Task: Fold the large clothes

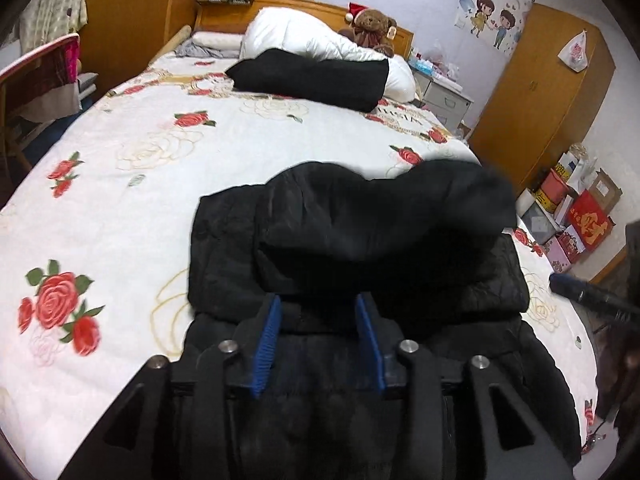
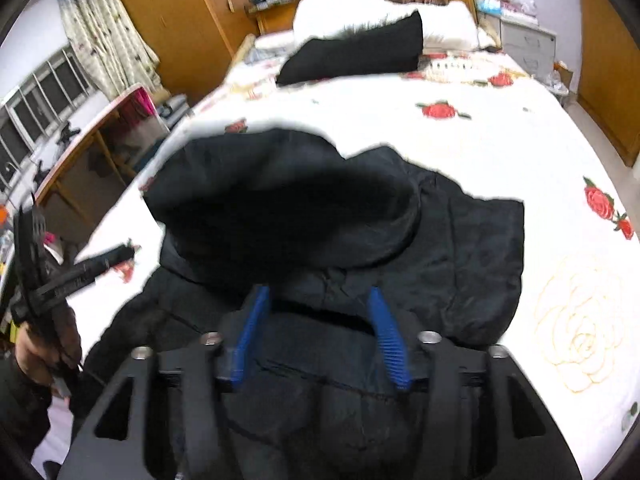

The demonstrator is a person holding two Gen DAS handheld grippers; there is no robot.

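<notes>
Black coat spread on the bed, near its foot, hood flopped over the upper back and blurred in both views. Left gripper over the coat just below the hood, jaws apart, blue pads clear of each other with cloth showing between; nothing pinched, as far as can be told. Right gripper likewise over the coat under the hood's edge, jaws spread wide, pads apart, holding nothing.

No true containers close by. Far off in the left view: a white plastic bag hanging on the wardrobe, contents not readable, and a heap of boxes on the floor at the bed's right side (red and cardboard ones, lids shut or hidden). Drawer unit beside the headboard, clutter on top.

Near the pillows, a second black garment lying against a white quilt, teddy bear behind.

Only the left view: wall sticker, the bag, the boxes, and the right gripper's dark tip at the right edge. Only the right view: window, curtain, desk, and the left gripper in a hand at the left edge.
</notes>
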